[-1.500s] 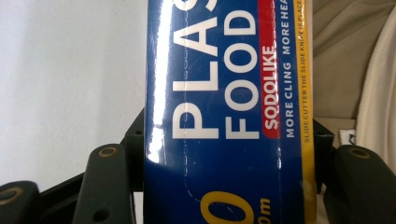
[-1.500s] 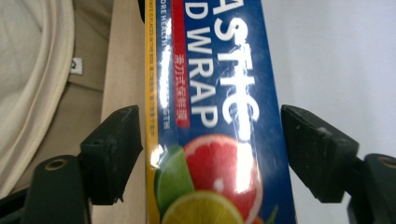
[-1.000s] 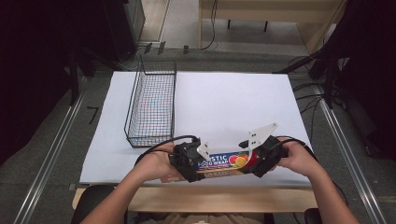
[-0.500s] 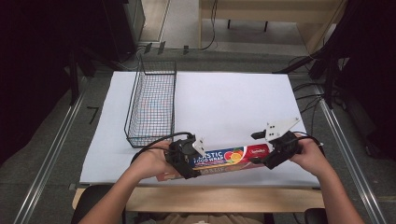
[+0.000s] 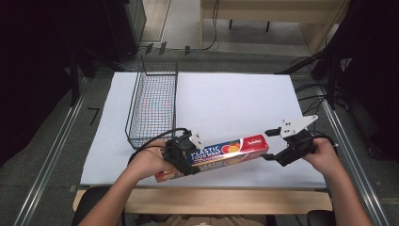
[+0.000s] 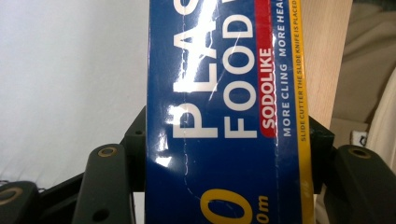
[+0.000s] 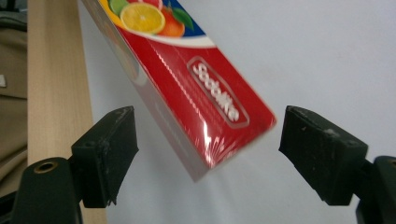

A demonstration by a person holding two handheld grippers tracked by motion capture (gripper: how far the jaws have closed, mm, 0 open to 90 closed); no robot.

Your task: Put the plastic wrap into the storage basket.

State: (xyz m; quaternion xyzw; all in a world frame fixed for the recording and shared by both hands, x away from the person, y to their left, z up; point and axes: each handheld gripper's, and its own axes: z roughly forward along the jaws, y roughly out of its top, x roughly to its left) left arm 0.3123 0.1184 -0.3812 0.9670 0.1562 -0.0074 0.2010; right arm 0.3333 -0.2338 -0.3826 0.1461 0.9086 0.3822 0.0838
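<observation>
A box of plastic food wrap (image 5: 216, 155) is gripped by the left gripper (image 5: 181, 153) at the near edge of the table.

The box is clamped across its width between the left gripper's jaws, near its left end, and is tilted so that its right, red end is raised above the white sheet (image 5: 226, 103). Just beyond that red end, the right gripper (image 5: 275, 145) is held with its jaws spread wide, one on either side of the box's corner, without touching it. Farther from the box, towards the back left, a wire basket (image 5: 153, 103) is seen standing on the sheet.
</observation>
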